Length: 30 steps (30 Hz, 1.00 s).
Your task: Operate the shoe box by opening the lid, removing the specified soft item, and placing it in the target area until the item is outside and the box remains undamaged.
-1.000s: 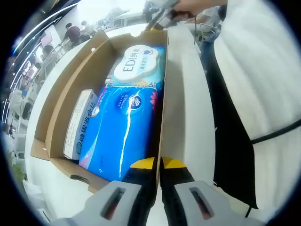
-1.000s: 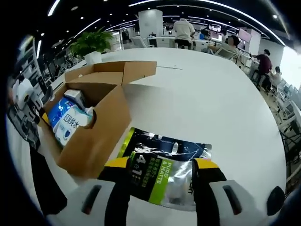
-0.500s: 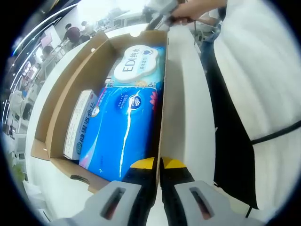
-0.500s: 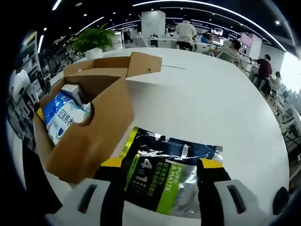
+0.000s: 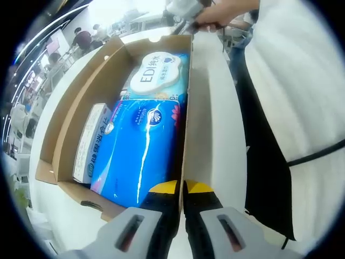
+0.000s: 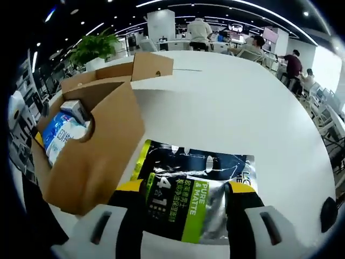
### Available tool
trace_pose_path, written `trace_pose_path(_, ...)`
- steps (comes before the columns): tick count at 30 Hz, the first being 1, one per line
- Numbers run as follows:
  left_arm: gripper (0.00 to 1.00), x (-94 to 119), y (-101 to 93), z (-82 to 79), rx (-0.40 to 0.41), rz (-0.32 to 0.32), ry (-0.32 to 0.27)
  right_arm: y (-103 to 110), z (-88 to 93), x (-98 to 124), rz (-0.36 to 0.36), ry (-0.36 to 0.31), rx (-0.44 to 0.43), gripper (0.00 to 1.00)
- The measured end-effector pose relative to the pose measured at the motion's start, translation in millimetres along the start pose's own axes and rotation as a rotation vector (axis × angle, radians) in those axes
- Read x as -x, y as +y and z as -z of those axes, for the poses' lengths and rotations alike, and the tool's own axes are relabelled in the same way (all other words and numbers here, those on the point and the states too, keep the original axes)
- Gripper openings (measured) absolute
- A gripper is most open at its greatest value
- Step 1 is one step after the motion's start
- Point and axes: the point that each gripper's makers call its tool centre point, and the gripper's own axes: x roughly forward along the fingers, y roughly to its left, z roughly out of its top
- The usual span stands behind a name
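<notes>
Lying on the white table (image 6: pixel 253 108), the dark foil pouch (image 6: pixel 188 197) with the green band and the words "PURE & MATTE" is outside the box, at about 6 o'clock in the right gripper view. The right gripper (image 6: pixel 186 195) stands with its two yellow-tipped jaws wide apart, one on each side of the pouch; they do not seem to press it, so the gripper is released. The cardboard shoe box (image 6: pixel 102 145) is just beside the pouch, at 9 o'clock in this view, with its flap (image 6: pixel 151 66) raised at 11 o'clock. A potted plant (image 6: pixel 92 47) stands far behind at 11 o'clock, and seated people (image 6: pixel 200 29) are at 12 o'clock.

In the left gripper view the left gripper (image 5: pixel 182 190) is clenched on the thin side wall of the shoe box (image 5: pixel 64 124), which passes between its jaws at 6 o'clock. Inside the box lie a blue tissue pack (image 5: pixel 143 154), a wet wipes pack (image 5: pixel 159 75) marked "EDI" at 12 o'clock from it, and a small white carton (image 5: pixel 91 141) at 9 o'clock. A person's hand (image 5: pixel 223 11) shows at 12 o'clock, and white clothing (image 5: pixel 302 91) with a black strap is at 3 o'clock.
</notes>
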Motion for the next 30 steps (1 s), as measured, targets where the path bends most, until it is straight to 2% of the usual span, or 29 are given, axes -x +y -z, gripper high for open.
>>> trace_pose_path(2,0.02,-0.1,0.0,0.2,-0.001,0.0,0.0,-0.5,0.4,0.5,-0.001,-0.021,-0.009,0.6)
trace_pose_path(12,0.02,0.1,-0.2,-0.1,0.0,-0.001,0.0,3.4,0.8,1.4,0.037,-0.013,-0.041,0.56)
trace_pose_path(23,0.02,0.0,-0.2,0.2,-0.004,0.002,0.0,7.8,1.6,2.3,0.025,0.004,-0.039,0.55)
trace_pose_path(30,0.02,0.2,-0.1,0.0,-0.006,0.001,-0.002,8.1,0.1,-0.8,0.046,0.012,-0.067,0.55)
